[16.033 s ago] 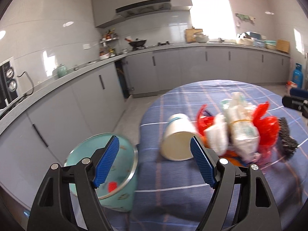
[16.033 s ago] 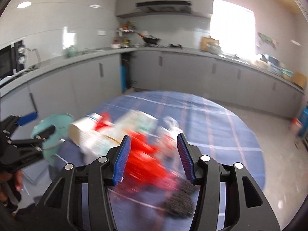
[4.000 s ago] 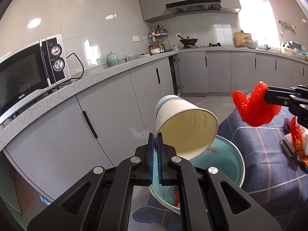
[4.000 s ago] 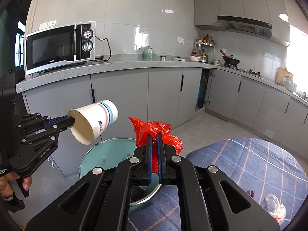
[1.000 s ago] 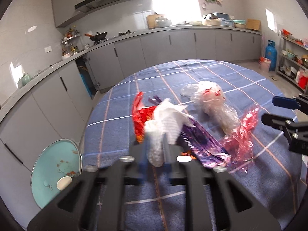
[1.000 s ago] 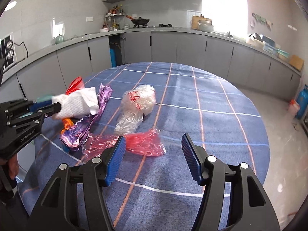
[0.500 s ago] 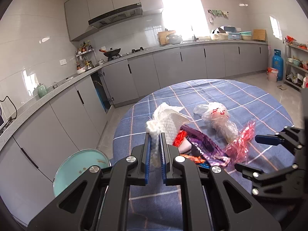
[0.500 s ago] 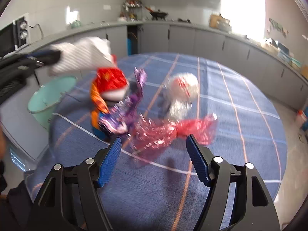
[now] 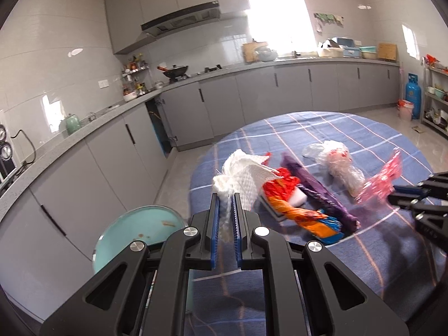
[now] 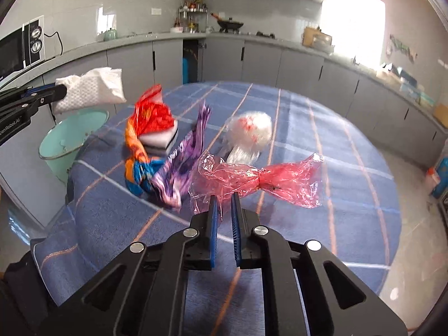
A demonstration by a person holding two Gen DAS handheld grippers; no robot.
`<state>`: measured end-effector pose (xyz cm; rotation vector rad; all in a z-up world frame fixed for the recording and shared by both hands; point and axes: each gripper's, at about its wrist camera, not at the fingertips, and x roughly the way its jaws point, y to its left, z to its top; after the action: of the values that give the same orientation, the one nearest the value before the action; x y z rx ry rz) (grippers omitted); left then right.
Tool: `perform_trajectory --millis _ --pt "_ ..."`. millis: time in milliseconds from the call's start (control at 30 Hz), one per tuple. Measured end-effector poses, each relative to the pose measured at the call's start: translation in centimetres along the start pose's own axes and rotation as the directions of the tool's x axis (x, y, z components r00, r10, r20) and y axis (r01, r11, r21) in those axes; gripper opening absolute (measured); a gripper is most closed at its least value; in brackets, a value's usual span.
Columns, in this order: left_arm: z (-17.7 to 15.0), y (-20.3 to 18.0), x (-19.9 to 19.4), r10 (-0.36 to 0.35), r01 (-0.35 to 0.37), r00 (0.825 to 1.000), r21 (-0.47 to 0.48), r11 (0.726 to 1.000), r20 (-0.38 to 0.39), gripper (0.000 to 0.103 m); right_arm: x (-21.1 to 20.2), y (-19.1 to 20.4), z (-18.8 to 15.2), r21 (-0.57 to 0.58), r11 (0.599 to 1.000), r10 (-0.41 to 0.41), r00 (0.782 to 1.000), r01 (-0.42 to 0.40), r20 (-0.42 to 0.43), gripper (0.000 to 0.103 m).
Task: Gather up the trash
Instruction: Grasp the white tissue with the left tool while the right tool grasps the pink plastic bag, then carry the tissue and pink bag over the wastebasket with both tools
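currently the left gripper (image 9: 224, 205) is clamped on a white mesh cloth (image 9: 243, 174), soft and waffle-textured, lifted clear of the table (image 9: 350, 128) near its edge. right gripper (image 10: 223, 207) pinches a crinkled pink cellophane wrapper (image 10: 257, 179), translucent and twisted at the waist, its far end fanned out above the cloth.

on the round table, covered in blue plaid fabric: a red-orange snack bag (image 10: 149, 117) draped over a white sponge block (image 10: 161, 140), the bag's orange-and-blue tail trailing toward the camera; a glossy purple foil wrapper (image 10: 184, 159) just beside it; a balled clear plastic bag (image 10: 250, 128) with red print, a little apart.

teal bin (image 9: 137, 232), round with a metal rim, stands on the floor against the table's left edge, below the left gripper. floor between table and grey cabinets (image 9: 280, 89) is open.

bin interior mostly hidden by the gripper body in the left wrist view. purple wrapper's near end is motion-blurred. right gripper shows only at the frame edge in the left wrist view, blurred.
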<state>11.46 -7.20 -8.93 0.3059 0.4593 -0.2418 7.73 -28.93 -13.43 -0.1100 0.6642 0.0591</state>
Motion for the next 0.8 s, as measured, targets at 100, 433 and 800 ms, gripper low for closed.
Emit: perform_trajectory --millis 100,433,800 --pt "0.0 1.2 -0.3 0.030 -0.030 1.000 -0.022 0.999 0.007 0.010 -0.8 0.1 0.9 -0.016 1.000 0.000 0.999 0.001 0.045 0.010" --pt "-0.3 4.8 -0.6 0.112 -0.111 0.994 -0.088 0.990 0.011 0.010 0.1 2.3 5.3 -0.050 0.992 0.119 0.983 -0.113 0.139 0.010" --pt "-1.0 7.6 -0.2 0.168 -0.168 0.986 -0.126 0.978 -0.006 0.010 2.6 7.0 10.2 -0.115 0.967 0.242 0.956 -0.225 0.166 0.010"
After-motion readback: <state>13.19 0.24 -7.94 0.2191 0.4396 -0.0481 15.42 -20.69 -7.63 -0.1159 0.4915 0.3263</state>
